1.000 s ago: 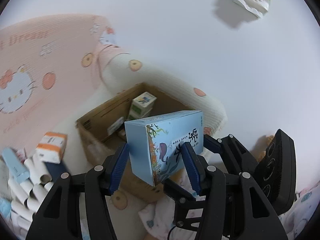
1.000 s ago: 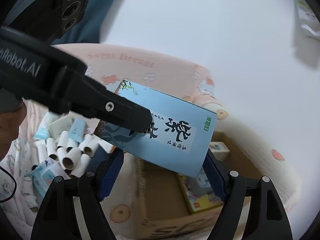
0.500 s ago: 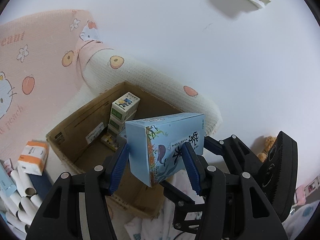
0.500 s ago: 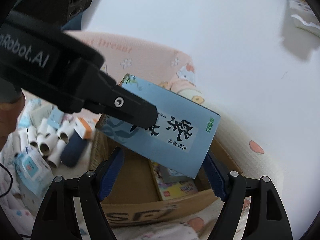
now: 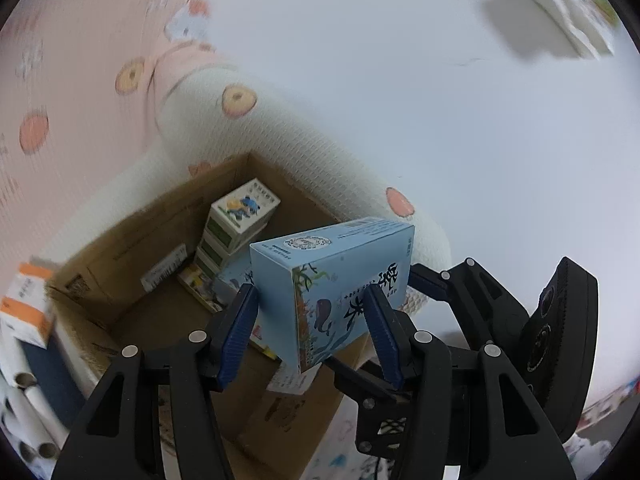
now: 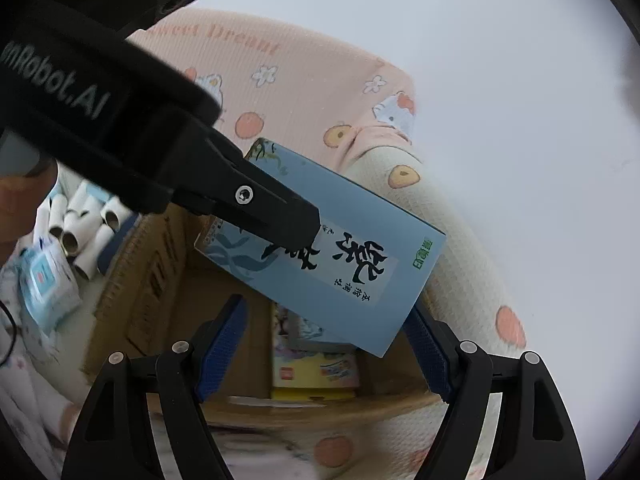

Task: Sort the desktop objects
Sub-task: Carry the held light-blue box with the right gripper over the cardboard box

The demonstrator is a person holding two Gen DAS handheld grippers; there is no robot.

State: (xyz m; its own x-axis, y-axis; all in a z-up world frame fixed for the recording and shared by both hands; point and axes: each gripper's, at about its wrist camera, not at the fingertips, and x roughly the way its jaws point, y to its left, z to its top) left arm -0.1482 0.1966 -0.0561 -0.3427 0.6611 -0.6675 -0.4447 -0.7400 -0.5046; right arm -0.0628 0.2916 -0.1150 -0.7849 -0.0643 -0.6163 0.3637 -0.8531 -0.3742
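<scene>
My left gripper [image 5: 310, 296] is shut on a light blue box [image 5: 344, 280] with black brush characters, its blue pads on the front and back faces. The box hangs tilted over an open cardboard carton [image 5: 132, 240]. In the right wrist view the blue box [image 6: 340, 248] shows its printed face, with a black left finger [image 6: 272, 212] lying across it. My right gripper [image 6: 328, 308] is open wide around the box's lower corner. Its right pad sits at the box's short end and its left pad stands clear below the edge. Its fingers [image 5: 432, 282] show behind the box.
The carton [image 6: 152, 272] holds stacked green-and-white packs [image 5: 240, 216] and a yellow-edged flat box [image 6: 312, 376]. A pink and cream blanket [image 5: 80, 80] lies rolled behind it. White tubes [image 6: 80, 224], a wipes pack [image 6: 44, 288] and an orange-white pack [image 5: 24, 312] lie to the left.
Both grippers have carried the blue box sideways until it is over the carton, which now fills the lower middle. The tubes and small packs have slid off to the left edge.
</scene>
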